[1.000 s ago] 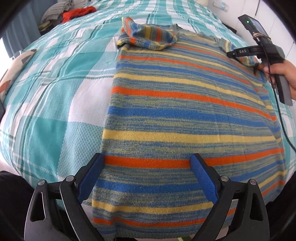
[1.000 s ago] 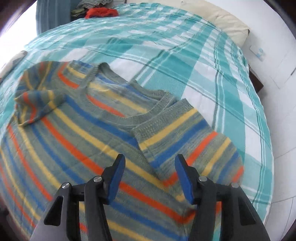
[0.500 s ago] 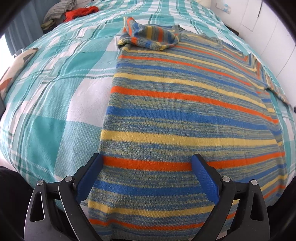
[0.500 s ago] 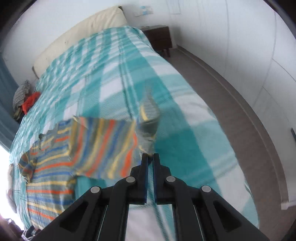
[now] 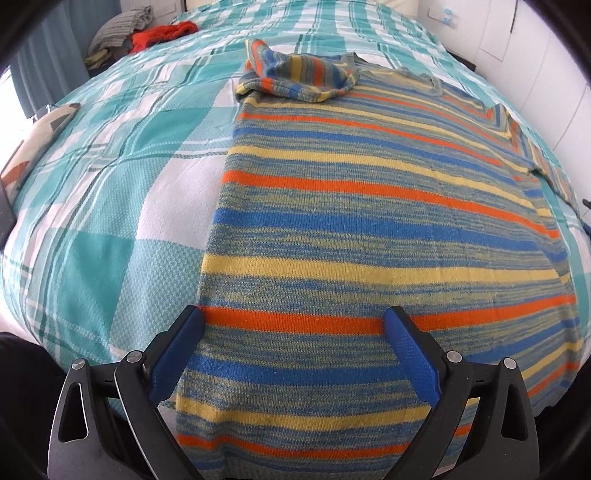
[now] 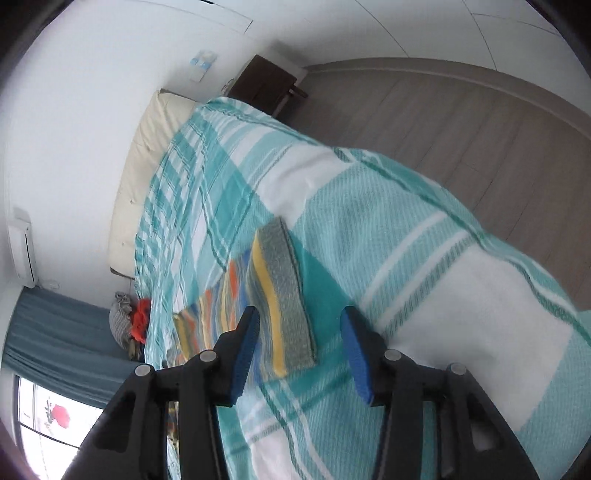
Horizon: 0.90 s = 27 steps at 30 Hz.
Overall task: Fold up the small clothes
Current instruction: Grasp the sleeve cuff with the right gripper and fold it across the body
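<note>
striped knit sweater (image 5: 369, 229): orange, blue, yellow and grey-green bands; lies spread flat on the bed (image 5: 110, 184), hem at the near edge, neckline toward the far end. one sleeve (image 5: 299, 75) is folded in across the shoulder; the other sleeve (image 6: 280, 295) lies stretched out flat toward the bed's side edge, grey cuff outermost.

left gripper (image 5: 291, 354): jaws spread wide, blue pads apart over the sweater's hem, one pad at the garment's side edge, the other over the body; nothing clamped.

right gripper (image 6: 299, 347): jaws have just been opening, now about half apart; the sleeve cuff lies on the cover between them, pads clear of it.

bed cover: teal and white check. pile of clothes (image 5: 147, 33): grey and red, at the bed's far corner. cream headboard (image 6: 147, 147) at the head end.
</note>
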### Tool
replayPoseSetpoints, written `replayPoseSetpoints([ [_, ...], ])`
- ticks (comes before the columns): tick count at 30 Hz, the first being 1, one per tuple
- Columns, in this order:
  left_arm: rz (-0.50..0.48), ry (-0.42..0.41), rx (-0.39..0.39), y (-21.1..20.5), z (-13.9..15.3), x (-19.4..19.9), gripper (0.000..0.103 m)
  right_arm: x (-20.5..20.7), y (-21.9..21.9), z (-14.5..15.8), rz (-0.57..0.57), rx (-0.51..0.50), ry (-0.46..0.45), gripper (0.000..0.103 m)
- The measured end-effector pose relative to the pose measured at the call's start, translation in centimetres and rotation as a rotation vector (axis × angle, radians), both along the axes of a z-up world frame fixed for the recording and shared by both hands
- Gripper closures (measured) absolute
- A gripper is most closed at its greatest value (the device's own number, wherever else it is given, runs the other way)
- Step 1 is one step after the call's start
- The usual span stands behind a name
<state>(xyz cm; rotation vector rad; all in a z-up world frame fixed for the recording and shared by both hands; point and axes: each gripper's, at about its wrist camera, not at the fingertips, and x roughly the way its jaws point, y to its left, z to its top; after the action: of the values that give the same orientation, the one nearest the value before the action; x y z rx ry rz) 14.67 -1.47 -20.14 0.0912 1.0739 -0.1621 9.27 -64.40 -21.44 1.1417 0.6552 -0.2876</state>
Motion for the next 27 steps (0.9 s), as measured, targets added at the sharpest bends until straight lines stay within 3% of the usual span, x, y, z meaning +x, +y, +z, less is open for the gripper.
replayPoseSetpoints([
  [3, 0.001, -0.003, 0.004, 0.0, -0.1, -0.1, 0.003, 2.9, -0.7, -1.1, 0.072, 0.029, 0.030, 0.057],
  [7, 0.012, -0.001, 0.012, -0.1, -0.2, 0.1, 0.000, 5.7, 0.2, 0.0, 0.210, -0.081, 0.124, 0.057],
  [9, 0.014, 0.000, 0.014, -0.1, -0.2, 0.2, 0.000, 6.9, 0.8, 0.6, 0.306, -0.116, 0.159, 0.094],
  [10, 0.013, -0.001, 0.015, -0.2, -0.2, 0.2, 0.000, 7.3, 1.2, 0.8, 0.338, -0.147, 0.190, 0.098],
  [14, 0.012, 0.000, 0.011, 0.0, -0.2, 0.1, 0.000, 6.4, 3.0, 3.5, 0.296, -0.389, 0.305, 0.100],
  [17, 0.011, 0.001, 0.014, 0.0, -0.3, 0.2, 0.000, 5.7, 3.7, 2.8, 0.263, -0.512, 0.423, 0.101],
  [23, 0.003, -0.003, 0.019, 0.0, -0.3, 0.1, 0.000, 5.8, 3.6, 1.9, 0.205, -0.507, 0.468, 0.101],
  [25, 0.004, -0.001, 0.016, 0.1, -0.3, 0.0, 0.000, 5.5, 2.8, 2.0, 0.190, -0.456, 0.440, 0.099],
  [27, 0.007, -0.001, 0.015, 0.2, -0.3, 0.0, 0.000, 4.2, 1.7, 2.4, 0.157, -0.373, 0.384, 0.089],
])
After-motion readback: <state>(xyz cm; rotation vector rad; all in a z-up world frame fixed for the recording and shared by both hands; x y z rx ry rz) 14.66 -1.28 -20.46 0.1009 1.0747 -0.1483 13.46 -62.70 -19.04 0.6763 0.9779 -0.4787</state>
